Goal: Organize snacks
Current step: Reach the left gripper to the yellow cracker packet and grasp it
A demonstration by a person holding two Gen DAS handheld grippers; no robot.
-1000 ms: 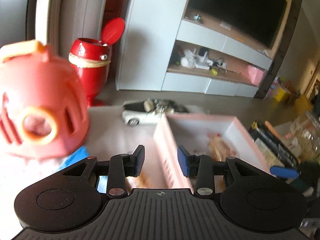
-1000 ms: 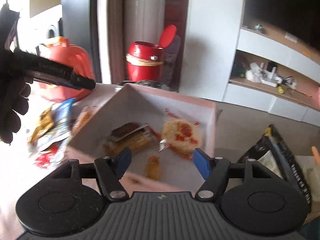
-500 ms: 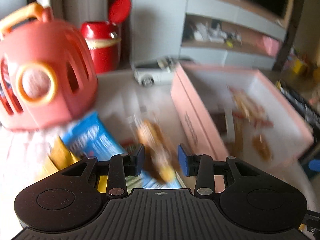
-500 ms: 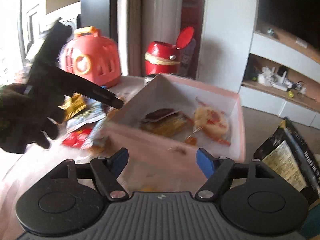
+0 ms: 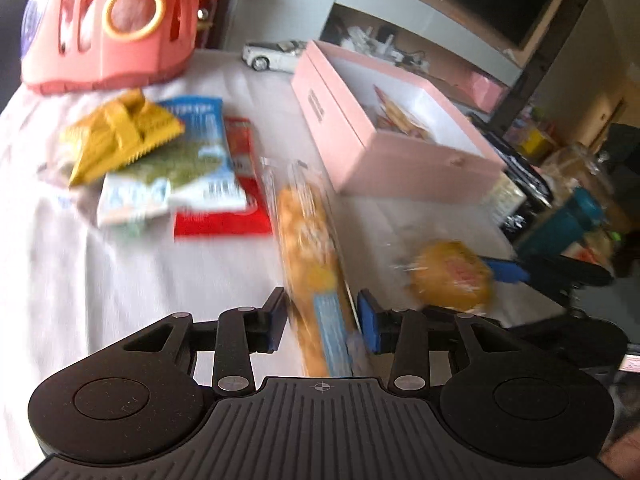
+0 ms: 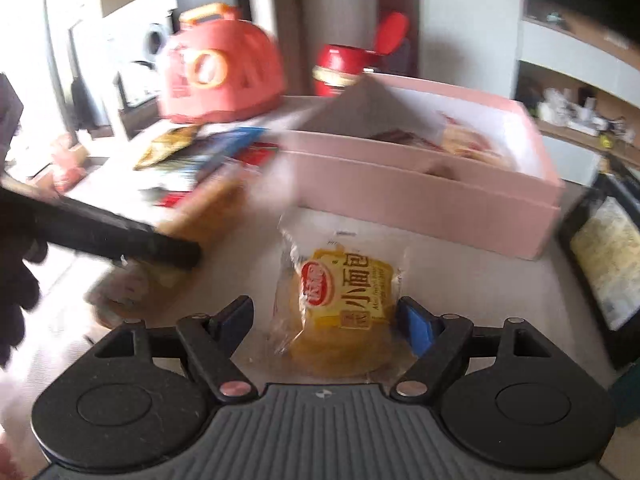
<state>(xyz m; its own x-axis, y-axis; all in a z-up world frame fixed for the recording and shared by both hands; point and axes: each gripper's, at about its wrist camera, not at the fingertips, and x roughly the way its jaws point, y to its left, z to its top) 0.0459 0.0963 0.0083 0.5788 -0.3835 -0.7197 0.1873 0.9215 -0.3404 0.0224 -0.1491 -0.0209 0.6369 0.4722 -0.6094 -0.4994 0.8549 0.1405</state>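
A long clear packet of orange snacks [image 5: 308, 248] lies on the white tablecloth. My left gripper [image 5: 322, 322] is open and straddles its near end, with the pads close to its sides. A small round bread in a yellow wrapper [image 6: 344, 304] lies in front of the pink box [image 6: 440, 208]. My right gripper [image 6: 326, 322] stands open around it. The left wrist view also shows this bread [image 5: 452, 276] with a blue fingertip [image 5: 504, 270] beside it. The pink box [image 5: 400, 168] holds several snacks.
A yellow packet [image 5: 116, 136], a blue-and-white packet [image 5: 188, 160] and a red packet [image 5: 236, 208] lie in a pile to the left. Behind them stand a pink toy carrier [image 5: 116, 24] and a white toy car [image 5: 272, 56]. A black book [image 6: 600, 256] lies right of the box.
Both grippers have come down to the table from over the pink box. The left swung onto the long packet. The right drew back over the small bread with its jaws wider.
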